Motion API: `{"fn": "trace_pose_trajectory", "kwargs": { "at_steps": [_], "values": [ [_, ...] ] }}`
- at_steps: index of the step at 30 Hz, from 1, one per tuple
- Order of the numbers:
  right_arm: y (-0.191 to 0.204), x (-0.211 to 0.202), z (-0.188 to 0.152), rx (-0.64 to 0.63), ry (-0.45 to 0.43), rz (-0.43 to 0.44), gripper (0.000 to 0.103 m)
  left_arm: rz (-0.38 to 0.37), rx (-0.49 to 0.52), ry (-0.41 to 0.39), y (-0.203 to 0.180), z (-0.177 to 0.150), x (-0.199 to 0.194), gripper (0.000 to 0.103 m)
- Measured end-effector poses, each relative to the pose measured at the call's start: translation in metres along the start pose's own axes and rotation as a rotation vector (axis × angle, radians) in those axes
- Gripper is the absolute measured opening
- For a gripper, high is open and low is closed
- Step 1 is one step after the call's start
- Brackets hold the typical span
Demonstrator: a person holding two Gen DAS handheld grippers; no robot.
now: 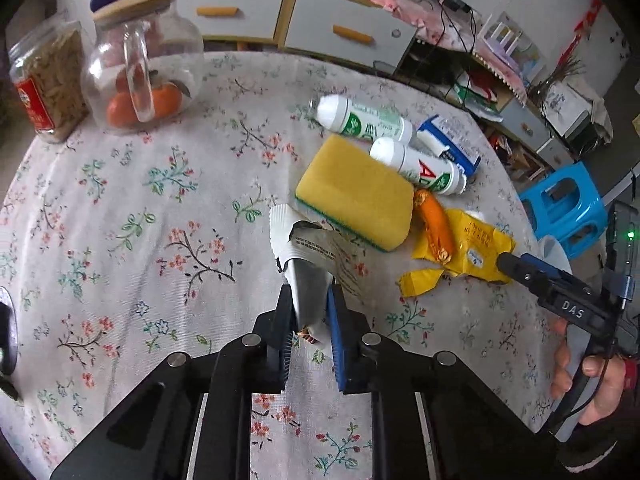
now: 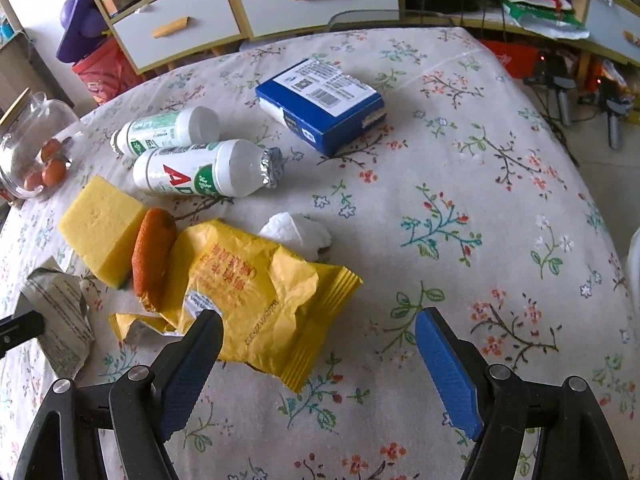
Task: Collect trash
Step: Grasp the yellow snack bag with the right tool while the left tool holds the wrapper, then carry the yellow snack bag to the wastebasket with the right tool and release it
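My left gripper (image 1: 310, 296) is shut on a torn white and silver wrapper (image 1: 304, 248), which stands up from the floral tablecloth (image 1: 160, 240). The same wrapper (image 2: 60, 312) shows at the left edge of the right wrist view. A crumpled yellow wrapper (image 2: 248, 292) lies on the cloth, partly between the fingers of my right gripper (image 2: 320, 320), which is open; the left finger hangs over the wrapper's near edge. In the left wrist view, one of the right gripper's fingers (image 1: 516, 266) sits at the yellow wrapper (image 1: 468, 244).
Beside the wrappers lie a yellow sponge (image 2: 100, 228), an orange sausage (image 2: 152, 252), a crumpled tissue (image 2: 296, 232), two white bottles (image 2: 200, 172), and a blue box (image 2: 320, 100). A glass jar of orange fruit (image 1: 144, 72) and a red-labelled jar (image 1: 48, 80) stand far left. A blue stool (image 1: 564, 204) stands off the table.
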State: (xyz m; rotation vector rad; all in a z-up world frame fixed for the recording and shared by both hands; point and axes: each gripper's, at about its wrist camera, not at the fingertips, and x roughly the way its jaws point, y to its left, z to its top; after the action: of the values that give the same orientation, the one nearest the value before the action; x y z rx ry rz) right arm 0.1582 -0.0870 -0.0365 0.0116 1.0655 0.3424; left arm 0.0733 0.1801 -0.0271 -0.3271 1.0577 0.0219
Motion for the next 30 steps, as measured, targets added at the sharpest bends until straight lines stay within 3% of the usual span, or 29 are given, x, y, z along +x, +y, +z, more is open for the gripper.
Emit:
{"fn": "trace_pose_trajectory", "kwargs": {
  "at_steps": [5,6,10,13,21,30],
  "values": [
    [0.006,0.007,0.004,-0.016,-0.006,0.009,0.078,-0.004,-0.008,-0.024,0.003,0.003,-0.01,0.016],
    [0.006,0.009,0.004,-0.018,-0.006,0.01,0.071,-0.006,-0.009,-0.028,0.003,0.004,-0.011,0.008],
    [0.009,0.015,0.003,-0.026,0.015,0.025,0.032,-0.015,-0.014,-0.04,0.002,0.004,-0.017,0.008],
    [0.01,0.008,0.002,-0.027,0.0,0.047,0.022,-0.012,-0.007,-0.053,-0.002,0.003,-0.02,0.008],
    [0.01,-0.03,0.0,-0.027,-0.078,0.109,0.017,-0.027,-0.005,-0.112,-0.01,0.002,-0.038,0.007],
    [-0.018,-0.068,0.0,0.025,-0.157,0.113,0.017,-0.055,0.024,-0.138,-0.035,0.001,-0.046,0.007]
  ]
}}
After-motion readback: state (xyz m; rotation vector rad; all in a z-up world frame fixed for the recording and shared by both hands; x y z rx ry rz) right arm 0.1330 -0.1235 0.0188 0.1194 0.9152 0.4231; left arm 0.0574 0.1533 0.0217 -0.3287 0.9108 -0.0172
